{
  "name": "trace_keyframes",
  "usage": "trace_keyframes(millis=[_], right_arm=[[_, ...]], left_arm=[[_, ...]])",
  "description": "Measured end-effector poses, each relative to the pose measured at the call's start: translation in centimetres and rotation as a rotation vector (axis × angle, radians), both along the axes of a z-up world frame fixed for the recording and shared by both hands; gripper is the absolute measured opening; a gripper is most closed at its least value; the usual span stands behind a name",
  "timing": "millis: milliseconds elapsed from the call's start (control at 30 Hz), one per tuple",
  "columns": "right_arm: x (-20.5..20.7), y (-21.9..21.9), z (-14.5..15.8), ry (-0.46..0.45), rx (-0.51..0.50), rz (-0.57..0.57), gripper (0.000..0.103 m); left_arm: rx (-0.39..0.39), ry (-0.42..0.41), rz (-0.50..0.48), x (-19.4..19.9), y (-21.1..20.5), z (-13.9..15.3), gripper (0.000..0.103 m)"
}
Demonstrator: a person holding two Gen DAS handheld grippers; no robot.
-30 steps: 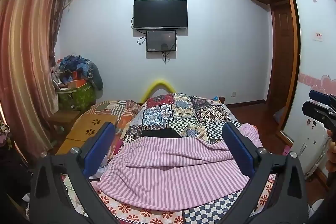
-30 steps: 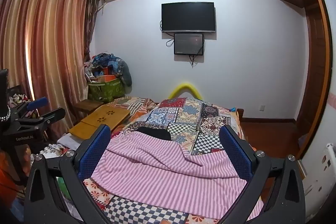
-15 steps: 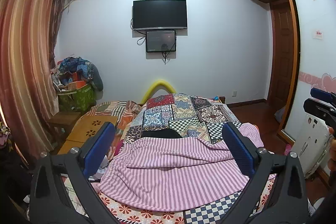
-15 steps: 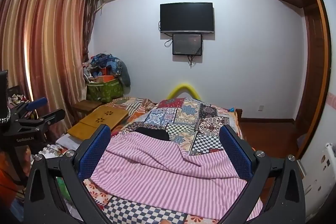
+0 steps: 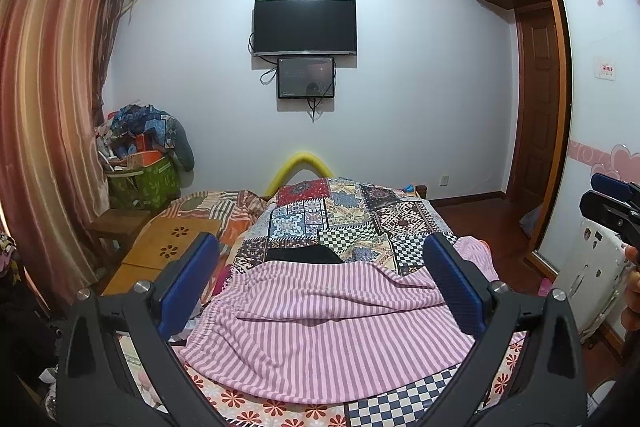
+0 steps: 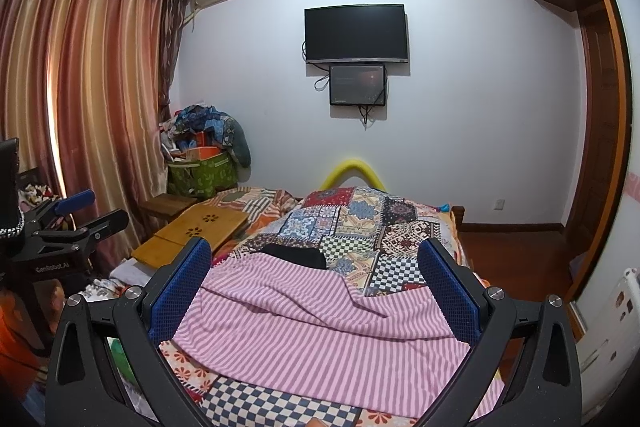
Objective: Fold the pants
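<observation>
reading "genrobot.ai" on left tool [image 6: 72, 223]

One pink-and-white striped fabric pants [image 5: 320, 339]; one black folded garment [image 5: 304, 254]; two black-framed, blue-padded tools [image 5: 318, 301] [image 6: 316, 297], jaws apart; two dark wall-mounted screens [image 5: 305, 27] [image 5: 306, 77]; one patchwork-quilted bed [image 5: 352, 211].

We hold our left gripper [image 5: 320, 269] and right gripper [image 6: 314, 265] level, side by side, both with jaws spread wide and nothing between the blue pads [image 5: 188, 281].
</observation>
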State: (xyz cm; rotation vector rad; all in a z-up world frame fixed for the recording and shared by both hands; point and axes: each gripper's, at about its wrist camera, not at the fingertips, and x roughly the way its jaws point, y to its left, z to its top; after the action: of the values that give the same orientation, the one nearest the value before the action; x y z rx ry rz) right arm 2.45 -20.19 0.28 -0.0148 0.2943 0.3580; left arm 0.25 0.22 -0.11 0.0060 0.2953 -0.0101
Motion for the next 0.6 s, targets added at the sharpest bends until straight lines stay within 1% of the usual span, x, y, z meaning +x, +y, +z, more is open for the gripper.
trace_keyframes(millis=[267,600], right_arm=[[-0.14,0.18,-0.12,-0.003,-0.005,-0.001,0.103],[-0.11,0.31,-0.24,-0.002,-0.001,0.002,0.103]], left_arm=[[-0.017,0.004,0.004,0.27,0.6,0.17,0.103],[-0.02,-0.002,0.007,0.36,0.79,0.09,0.103]])
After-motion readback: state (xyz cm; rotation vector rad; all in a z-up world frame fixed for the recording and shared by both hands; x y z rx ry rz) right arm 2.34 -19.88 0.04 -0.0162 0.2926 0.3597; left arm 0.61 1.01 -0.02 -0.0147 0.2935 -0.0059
